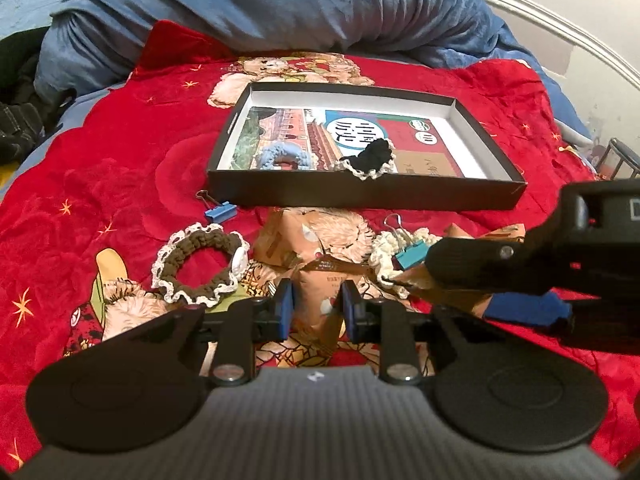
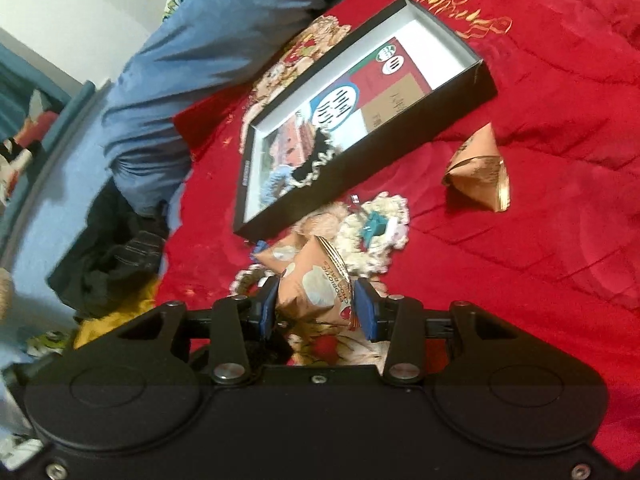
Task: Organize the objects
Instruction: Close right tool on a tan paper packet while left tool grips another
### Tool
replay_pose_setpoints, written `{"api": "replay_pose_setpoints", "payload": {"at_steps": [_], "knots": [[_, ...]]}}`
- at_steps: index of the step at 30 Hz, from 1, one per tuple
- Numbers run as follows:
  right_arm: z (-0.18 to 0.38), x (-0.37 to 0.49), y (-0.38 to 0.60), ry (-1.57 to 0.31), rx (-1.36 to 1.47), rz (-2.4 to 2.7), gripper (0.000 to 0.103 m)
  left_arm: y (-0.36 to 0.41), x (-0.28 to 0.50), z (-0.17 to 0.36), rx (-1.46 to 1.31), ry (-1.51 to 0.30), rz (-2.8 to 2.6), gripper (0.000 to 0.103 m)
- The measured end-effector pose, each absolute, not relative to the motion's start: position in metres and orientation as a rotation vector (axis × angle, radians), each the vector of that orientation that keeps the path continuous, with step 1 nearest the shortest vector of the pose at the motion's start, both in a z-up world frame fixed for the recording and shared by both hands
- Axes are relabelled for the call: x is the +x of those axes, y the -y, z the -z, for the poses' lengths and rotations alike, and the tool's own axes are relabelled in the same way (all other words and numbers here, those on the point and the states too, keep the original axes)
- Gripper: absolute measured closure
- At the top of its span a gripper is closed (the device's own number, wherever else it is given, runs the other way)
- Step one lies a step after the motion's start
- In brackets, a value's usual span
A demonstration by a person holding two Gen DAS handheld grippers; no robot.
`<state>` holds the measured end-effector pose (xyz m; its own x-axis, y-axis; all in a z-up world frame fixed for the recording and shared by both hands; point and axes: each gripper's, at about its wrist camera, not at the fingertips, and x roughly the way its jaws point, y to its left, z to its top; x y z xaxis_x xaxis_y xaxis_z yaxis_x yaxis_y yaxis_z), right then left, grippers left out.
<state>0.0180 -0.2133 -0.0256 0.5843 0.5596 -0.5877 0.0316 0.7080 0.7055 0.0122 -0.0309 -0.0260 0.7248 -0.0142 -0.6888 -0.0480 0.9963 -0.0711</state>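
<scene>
At frame centre, the black box (image 1: 372, 194) held a blue scrunchie (image 1: 285, 157) and black scrunchie (image 1: 370, 159). Right gripper (image 2: 320, 306) clamped a snack packet (image 2: 316, 286); left gripper (image 1: 318, 310) stood apart around a packet, contact unclear.

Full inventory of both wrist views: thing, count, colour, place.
box: 1, black, white inside, on bedspread
scrunchies in box: 2, light blue, black-and-white
scrunchies outside: 2, brown-and-white, cream
binder clips: 2, blue by box, teal on cream scrunchie
snack packets: 3 seen, orange; one apart
bedspread: 1, red
duvet: 1, blue, behind
left gripper: open
right gripper: around packet
</scene>
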Motion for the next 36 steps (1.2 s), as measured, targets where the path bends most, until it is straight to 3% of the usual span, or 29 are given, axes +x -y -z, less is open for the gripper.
{"api": "replay_pose_setpoints", "payload": {"at_steps": [36], "knots": [[0.012,0.029,0.206,-0.799,0.718,-0.385,0.064,0.018,0.019,0.012,-0.180,-0.699,-0.061,0.074]]}}
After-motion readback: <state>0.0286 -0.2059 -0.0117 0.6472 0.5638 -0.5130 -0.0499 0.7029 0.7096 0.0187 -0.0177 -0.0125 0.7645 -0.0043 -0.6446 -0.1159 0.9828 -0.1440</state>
